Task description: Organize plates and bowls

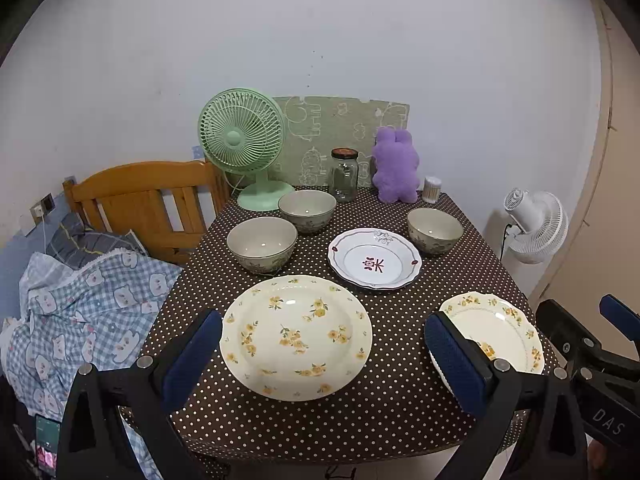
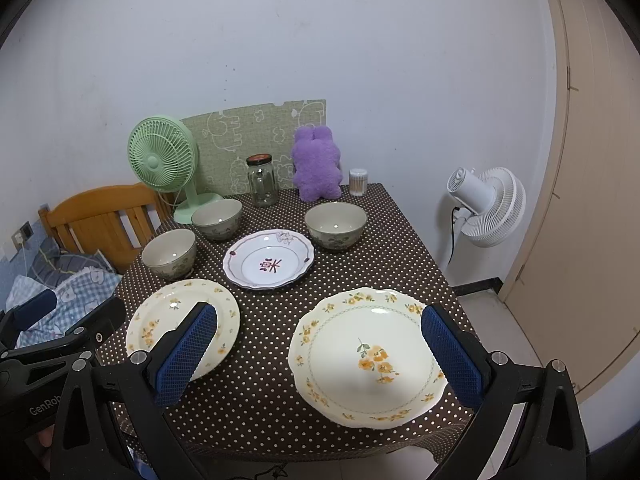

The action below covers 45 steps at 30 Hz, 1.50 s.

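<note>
On the dotted table (image 1: pixel 400 412) sit 3 plates and 3 bowls, none stacked: the big plate (image 1: pixel 296 336) near the front left, the scalloped plate (image 2: pixel 370 358) front right, the white plate (image 1: pixel 375 259) mid-table, with 2 bowls (image 1: pixel 262 244) (image 1: pixel 307 211) left and 1 bowl (image 2: pixel 336 225) right. Behind stand a green fan (image 1: pixel 242 140), jar (image 1: pixel 344 176), purple plush (image 1: pixel 396 170) and what may be a swab tub (image 2: pixel 358 182). The left gripper (image 1: pixel 324 356) and right gripper (image 2: pixel 320 352) both gape wide, holding nothing, hovering short of the plates. Only the left view shows the bedding (image 1: pixel 80 308) fully; the right shows the white fan (image 2: pixel 486 208) clearest.
</note>
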### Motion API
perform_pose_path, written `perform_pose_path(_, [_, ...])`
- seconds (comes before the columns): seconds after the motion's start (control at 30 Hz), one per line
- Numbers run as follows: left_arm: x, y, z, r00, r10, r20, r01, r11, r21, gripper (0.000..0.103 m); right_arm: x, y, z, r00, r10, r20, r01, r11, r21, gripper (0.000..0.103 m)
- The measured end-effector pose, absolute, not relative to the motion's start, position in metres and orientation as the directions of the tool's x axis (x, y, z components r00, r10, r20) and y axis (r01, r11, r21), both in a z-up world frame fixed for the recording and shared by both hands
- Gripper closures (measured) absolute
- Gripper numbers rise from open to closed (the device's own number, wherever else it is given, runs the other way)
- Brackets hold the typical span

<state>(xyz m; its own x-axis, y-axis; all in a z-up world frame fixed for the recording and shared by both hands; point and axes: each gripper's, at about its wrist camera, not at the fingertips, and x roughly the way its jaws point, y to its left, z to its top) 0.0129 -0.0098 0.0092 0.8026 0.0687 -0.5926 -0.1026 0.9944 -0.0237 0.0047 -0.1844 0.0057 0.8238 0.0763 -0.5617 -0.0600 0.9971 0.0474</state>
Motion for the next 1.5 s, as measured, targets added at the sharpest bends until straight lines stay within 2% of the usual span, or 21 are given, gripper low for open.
perform_pose_path(0.77, [0.016, -0.009, 0.008, 0.801, 0.047, -0.597, -0.082, 0.996, -0.031, 0.002, 0.007, -0.186, 0.003, 0.819, 0.049, -0.572, -0.026, 0.999, 0.048, 0.000])
perform_pose_path(1.03, [0.020, -0.015, 0.000, 0.796, 0.009, -0.605, -0.027, 0.999, -0.021, 0.006, 0.001, -0.186, -0.002, 0.809, 0.010, -0.588, 0.024, 0.998, 0.051, 0.000])
perform_pose_path(1.5, [0.066, -0.066, -0.026, 0.741, -0.067, -0.668, 0.067, 0.997, -0.026, 0.010, 0.030, -0.228, -0.020, 0.763, -0.070, -0.643, 0.131, 0.990, 0.048, 0.001])
